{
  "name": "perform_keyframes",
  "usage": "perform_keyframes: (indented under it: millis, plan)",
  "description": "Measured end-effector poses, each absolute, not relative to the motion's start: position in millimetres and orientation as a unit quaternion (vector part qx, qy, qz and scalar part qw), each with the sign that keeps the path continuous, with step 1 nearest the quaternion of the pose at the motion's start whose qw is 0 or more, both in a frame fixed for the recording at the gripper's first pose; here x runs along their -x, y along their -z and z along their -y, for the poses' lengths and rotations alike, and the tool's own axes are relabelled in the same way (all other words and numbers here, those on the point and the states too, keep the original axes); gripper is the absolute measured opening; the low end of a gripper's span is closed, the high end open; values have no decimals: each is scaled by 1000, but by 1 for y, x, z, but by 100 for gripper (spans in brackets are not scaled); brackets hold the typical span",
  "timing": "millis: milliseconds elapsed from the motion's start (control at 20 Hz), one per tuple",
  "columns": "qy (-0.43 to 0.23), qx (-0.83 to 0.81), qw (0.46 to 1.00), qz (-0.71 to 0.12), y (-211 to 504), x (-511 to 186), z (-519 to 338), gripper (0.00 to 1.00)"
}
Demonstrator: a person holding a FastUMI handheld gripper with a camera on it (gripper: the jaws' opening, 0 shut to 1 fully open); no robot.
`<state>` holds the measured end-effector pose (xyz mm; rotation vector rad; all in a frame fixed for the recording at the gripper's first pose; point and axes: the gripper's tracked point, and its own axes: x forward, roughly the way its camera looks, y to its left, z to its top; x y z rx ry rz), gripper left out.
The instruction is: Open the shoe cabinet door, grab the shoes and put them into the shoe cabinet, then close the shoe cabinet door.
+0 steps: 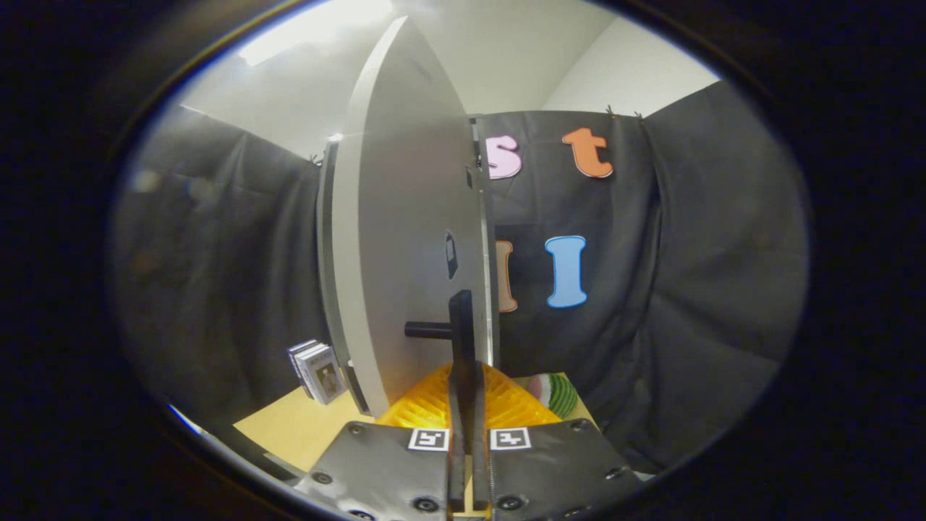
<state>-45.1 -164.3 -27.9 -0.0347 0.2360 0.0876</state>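
The shoe cabinet door (405, 239), a pale flat panel, stands right in front of me and is seen at a steep angle, swung off the cabinet body (325, 246), whose dark edge shows behind its left side. A black bar handle (460, 318) sticks out from the door on a short black post (427, 330). My gripper (464, 383) is shut on this handle, with both fingers (427, 405) pressed against the bar from either side. A pink and green striped thing (555, 394), perhaps a shoe, lies just beyond the right finger, mostly hidden.
A tan tabletop (289, 427) lies below the door. A small printed box (318, 373) stands on it left of the cabinet. Black cloth walls close in the booth on the left, back and right.
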Motion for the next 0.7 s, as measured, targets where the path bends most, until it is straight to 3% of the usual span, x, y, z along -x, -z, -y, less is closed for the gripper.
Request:
perform_keyframes:
  millis: [300,700]
  plan:
    - [-22,-2,992,-121,27,39,205,2]
    - [-49,2,989,-138,30,43,210,4]
